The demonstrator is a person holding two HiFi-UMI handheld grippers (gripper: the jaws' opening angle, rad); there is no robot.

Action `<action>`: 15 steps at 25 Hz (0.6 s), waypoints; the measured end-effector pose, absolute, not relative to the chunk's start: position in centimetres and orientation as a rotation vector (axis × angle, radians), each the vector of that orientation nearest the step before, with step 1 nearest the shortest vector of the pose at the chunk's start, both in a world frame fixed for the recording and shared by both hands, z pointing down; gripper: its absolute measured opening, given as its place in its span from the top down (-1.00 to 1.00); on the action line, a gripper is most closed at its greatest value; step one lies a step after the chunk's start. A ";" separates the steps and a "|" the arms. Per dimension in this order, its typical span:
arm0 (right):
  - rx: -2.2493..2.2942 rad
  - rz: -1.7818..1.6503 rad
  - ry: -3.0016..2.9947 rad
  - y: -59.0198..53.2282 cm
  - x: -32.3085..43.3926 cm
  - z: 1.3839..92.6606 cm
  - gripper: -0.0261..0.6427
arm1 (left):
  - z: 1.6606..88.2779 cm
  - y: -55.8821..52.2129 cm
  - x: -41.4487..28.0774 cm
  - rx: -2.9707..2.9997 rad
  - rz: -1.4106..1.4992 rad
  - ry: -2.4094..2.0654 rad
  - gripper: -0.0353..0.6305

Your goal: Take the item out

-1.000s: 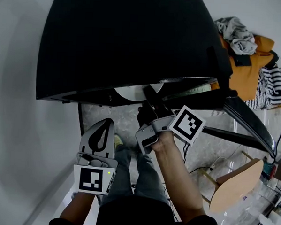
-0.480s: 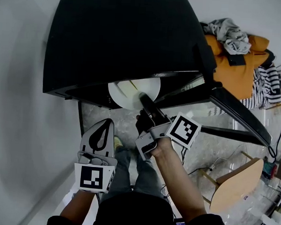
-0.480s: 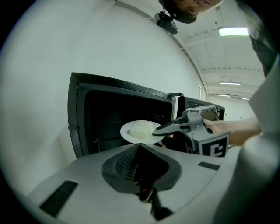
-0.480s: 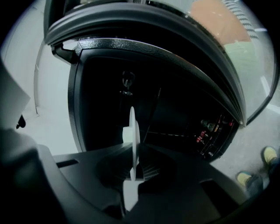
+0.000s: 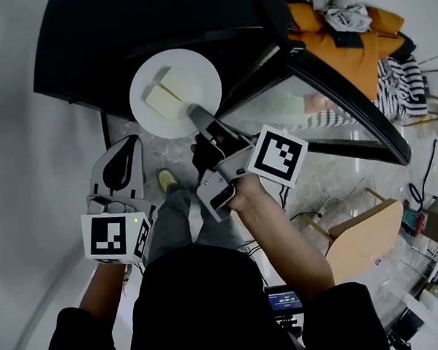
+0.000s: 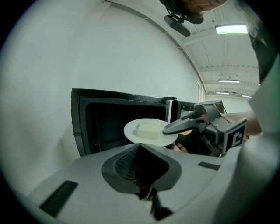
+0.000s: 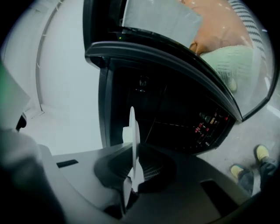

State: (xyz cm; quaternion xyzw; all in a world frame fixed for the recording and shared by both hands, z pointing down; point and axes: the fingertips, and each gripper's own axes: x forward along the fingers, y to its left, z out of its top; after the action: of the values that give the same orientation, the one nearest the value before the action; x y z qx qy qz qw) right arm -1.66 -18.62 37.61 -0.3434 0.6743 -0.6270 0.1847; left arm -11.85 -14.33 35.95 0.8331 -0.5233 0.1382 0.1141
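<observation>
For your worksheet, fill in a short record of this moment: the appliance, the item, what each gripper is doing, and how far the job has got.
Appliance: black microwave, door swung open
Item: white plate bearing a pale block of food
Right gripper: shut on the white plate's rim
Left gripper: jaws together, nothing in them, off to the left of the plate
Progress: plate is in front of the opening, held in the air, not set down

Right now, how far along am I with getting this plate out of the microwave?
Done: the black microwave oven has its door open, and the round white plate carrying pale yellow blocks looks clear of the cavity. In hand: the right gripper is clamped on the plate's rim, holding it in the air. Left: set it down and release; the left gripper is empty, jaws together.
</observation>
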 end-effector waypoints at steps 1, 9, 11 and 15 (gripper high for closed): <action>-0.947 -1.778 1.909 -17.9 -1.5 37.1 0.84 | 35.9 -13.9 -11.7 2.439 0.407 -1.533 0.88; -0.852 -1.840 1.922 -14.0 0.9 34.2 0.84 | 36.2 -12.5 -10.7 2.434 0.462 -1.511 0.88; -0.843 -1.836 1.933 -13.5 1.5 33.0 0.84 | 36.0 -12.7 -10.6 2.436 0.466 -1.509 0.88; -0.818 -1.818 1.944 -12.6 2.4 30.5 0.84 | 35.0 -12.9 -10.4 2.442 0.460 -1.510 0.88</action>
State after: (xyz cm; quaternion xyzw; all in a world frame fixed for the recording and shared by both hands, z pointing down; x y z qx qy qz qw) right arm 2.41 -12.64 30.49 -0.2892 0.6871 -0.6425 0.1774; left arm -10.39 -12.91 35.00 0.8341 -0.5157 0.1570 0.1169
